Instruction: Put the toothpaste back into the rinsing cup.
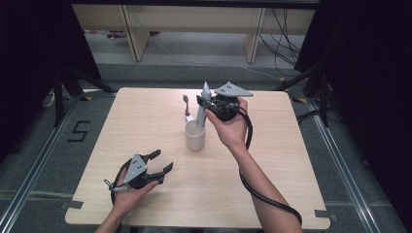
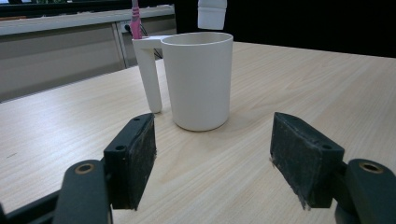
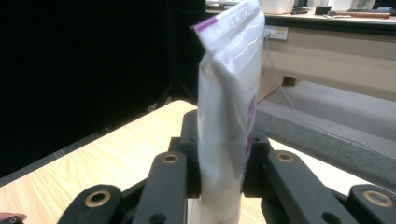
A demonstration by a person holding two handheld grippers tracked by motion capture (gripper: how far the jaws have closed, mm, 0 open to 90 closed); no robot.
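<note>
High view: right hand-held gripper [image 1: 206, 104] clamps a toothpaste tube [image 1: 202, 108] upright over the white cup [image 1: 195, 135] mid-worktop [image 1: 145, 121] — placing step.
Left gripper view: left hand-held gripper [image 2: 212, 161] open, empty, facing the cup [image 2: 198, 79].
Right gripper view: tube [image 3: 229, 93] pinched — next, lower and release.

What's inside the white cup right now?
The white cup holds the lower end of the toothpaste tube, gripped upright by the right tool. A pink toothbrush rises at the cup's handle side. The cup's wall hides its bottom and the tube's cap end.
</note>
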